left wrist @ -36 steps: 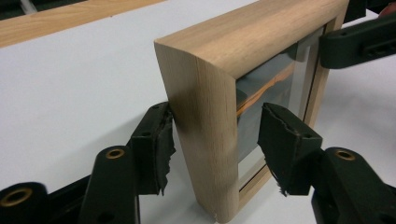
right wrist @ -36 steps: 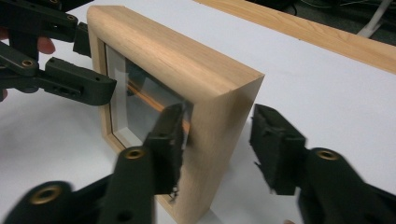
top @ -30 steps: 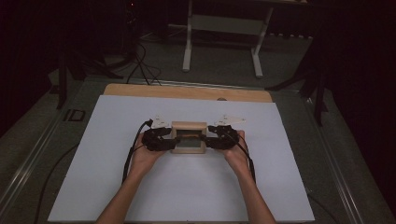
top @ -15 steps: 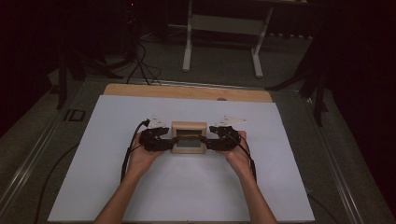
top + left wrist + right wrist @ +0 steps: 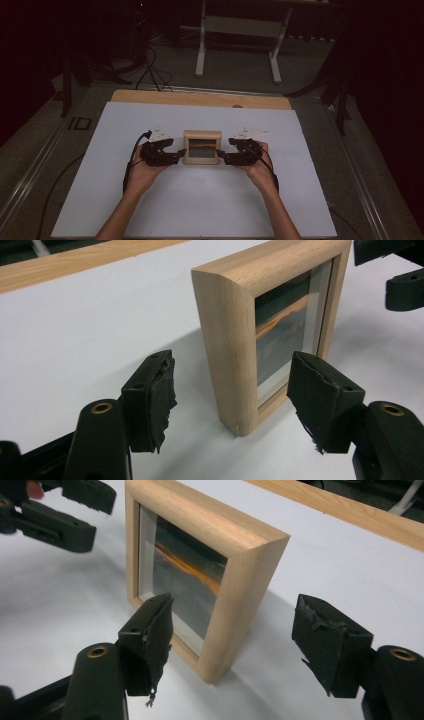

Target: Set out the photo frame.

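Observation:
A small light-wood picture frame (image 5: 202, 147) stands upright on the white sheet, its glass showing a dark picture with an orange streak (image 5: 280, 325). My left gripper (image 5: 179, 155) is at its left edge and my right gripper (image 5: 223, 156) at its right edge. Both are open, and their jaws have just been opening. In the left gripper view the frame's near edge (image 5: 225, 325) stands between the spread pads (image 5: 155, 390) without touching them. In the right gripper view the frame's corner (image 5: 240, 595) likewise sits between the pads (image 5: 325, 640), untouched.
The white sheet (image 5: 150, 205) covers a wooden table whose bare strip (image 5: 200, 98) runs along the far edge. Beyond it stand a metal stand's legs (image 5: 201, 50) on a dark floor with cables (image 5: 150, 65). Black cables trail from both grippers.
Both grippers' jaws have spread and let go of the frame's sides. The left hand has drawn back to the left, away from the frame. The frame stays standing where it was.

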Available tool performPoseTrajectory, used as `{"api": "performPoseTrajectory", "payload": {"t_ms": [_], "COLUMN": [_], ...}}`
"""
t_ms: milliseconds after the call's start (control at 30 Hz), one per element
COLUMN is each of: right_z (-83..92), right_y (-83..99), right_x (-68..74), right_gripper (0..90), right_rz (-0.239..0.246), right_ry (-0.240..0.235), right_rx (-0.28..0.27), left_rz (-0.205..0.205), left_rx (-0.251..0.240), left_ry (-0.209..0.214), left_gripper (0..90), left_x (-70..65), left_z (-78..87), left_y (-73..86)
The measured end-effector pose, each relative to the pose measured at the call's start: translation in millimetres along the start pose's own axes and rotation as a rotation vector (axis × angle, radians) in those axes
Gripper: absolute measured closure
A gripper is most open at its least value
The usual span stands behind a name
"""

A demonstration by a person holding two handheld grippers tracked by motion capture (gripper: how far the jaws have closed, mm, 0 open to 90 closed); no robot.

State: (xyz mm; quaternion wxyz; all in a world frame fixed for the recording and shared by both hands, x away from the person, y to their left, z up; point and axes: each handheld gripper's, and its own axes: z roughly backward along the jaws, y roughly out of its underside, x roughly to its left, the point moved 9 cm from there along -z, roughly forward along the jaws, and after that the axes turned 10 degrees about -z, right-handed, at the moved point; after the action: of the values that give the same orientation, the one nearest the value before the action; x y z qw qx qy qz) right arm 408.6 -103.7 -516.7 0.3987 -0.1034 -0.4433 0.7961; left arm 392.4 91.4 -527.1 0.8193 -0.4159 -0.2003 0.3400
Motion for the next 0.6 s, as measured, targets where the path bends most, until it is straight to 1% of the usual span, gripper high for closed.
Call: {"api": "performPoseTrajectory", "payload": {"t_ms": [33,67,167,200,433,500,533,600], "right_z": [0.0,3.0,5.7,8.2,15.4,17.8,21.4,22.8], "right_y": [0.0,1.3,2.9,4.9,11.3,12.9,14.8,15.5], "right_x": [0.0,0.6,1.4,2.1,2.2,1.6,0.8,0.1], "right_gripper": [31.8,30.9,30.2,29.5,28.7,28.5,28.3,28.3], "right_rz": [0.000,0.008,0.015,0.025,0.045,0.047,0.034,0.030], "right_ry": [0.000,0.002,0.004,0.006,0.018,0.020,0.013,0.011], "right_rx": [0.000,0.004,0.007,0.013,0.023,0.023,0.018,0.015], "left_rz": [0.000,-0.001,0.000,-0.003,-0.015,-0.014,-0.019,-0.019], "left_rx": [0.000,-0.005,-0.008,-0.007,-0.004,-0.007,-0.001,-0.001], "left_ry": [0.000,-0.003,-0.007,-0.010,-0.012,-0.012,-0.012,-0.010], "left_gripper": [35.6,35.5,35.5,35.6,35.3,35.3,35.3,35.3], "left_x": [0.0,0.7,0.9,0.9,0.3,-0.4,-1.3,-2.0], "left_z": [0.0,4.7,9.0,13.7,24.6,27.0,30.0,31.7], "left_y": [0.0,1.2,2.1,3.1,5.6,6.3,8.7,10.3]}}
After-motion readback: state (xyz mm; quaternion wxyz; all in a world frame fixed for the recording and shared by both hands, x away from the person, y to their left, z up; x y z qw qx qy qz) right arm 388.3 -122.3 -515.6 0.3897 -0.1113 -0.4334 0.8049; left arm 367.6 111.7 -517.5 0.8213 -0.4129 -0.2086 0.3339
